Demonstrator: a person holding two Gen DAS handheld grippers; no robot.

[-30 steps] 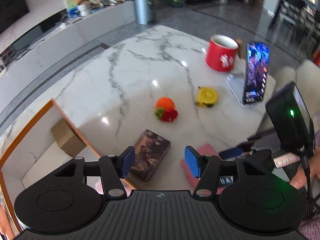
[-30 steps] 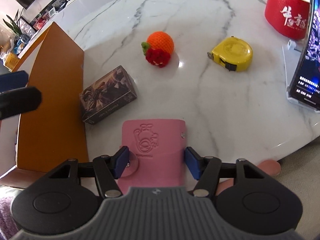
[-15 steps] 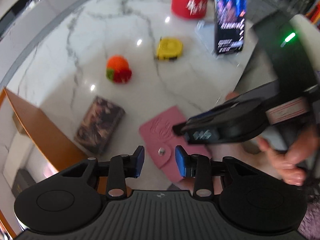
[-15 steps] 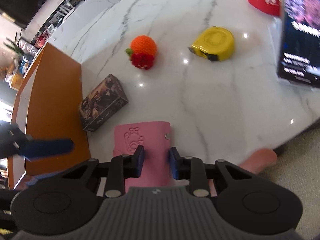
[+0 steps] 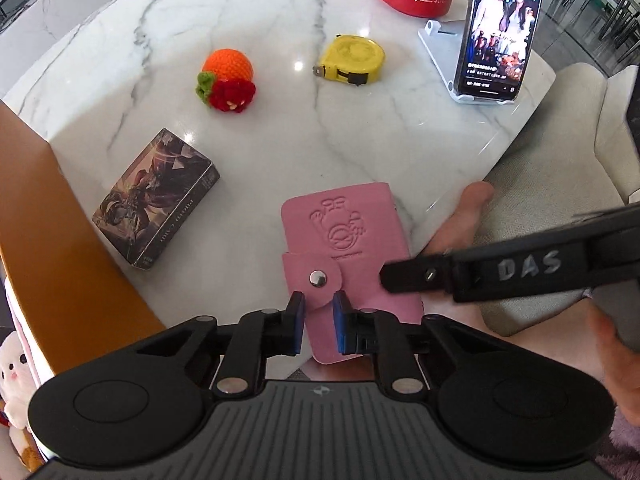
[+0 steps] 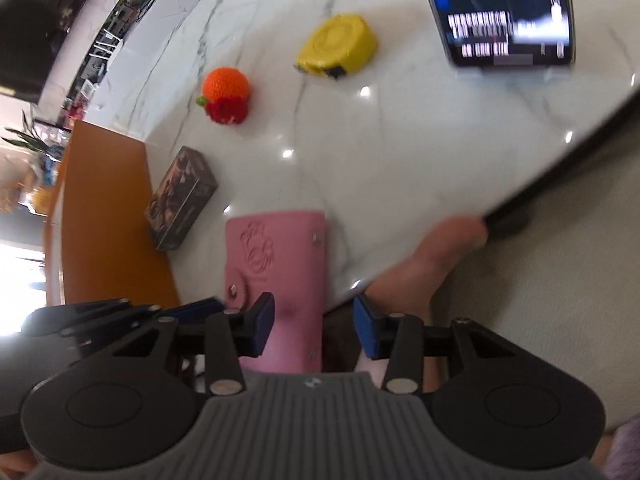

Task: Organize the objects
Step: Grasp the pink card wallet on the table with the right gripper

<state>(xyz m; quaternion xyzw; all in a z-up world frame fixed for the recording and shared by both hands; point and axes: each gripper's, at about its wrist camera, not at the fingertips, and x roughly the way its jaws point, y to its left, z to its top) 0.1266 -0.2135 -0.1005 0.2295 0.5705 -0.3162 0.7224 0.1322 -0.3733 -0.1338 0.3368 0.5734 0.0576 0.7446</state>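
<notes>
Left wrist view: pink card wallet (image 5: 344, 256) overhangs the marble table (image 5: 280, 12) edge, lower centre, its snap tab pinched by the left gripper (image 5: 318, 322). Right gripper (image 6: 314, 326) jaws are opening, straddling it untouching. Card box (image 5: 156, 200), crochet orange (image 5: 226, 80), tape measure (image 5: 352, 60) lie unsorted, apparently.

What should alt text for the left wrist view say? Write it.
Left gripper shut on a pink card wallet at the marble table edge; the right gripper's finger reaches in. Behind it: card box, crocheted orange, yellow tape measure.
</notes>
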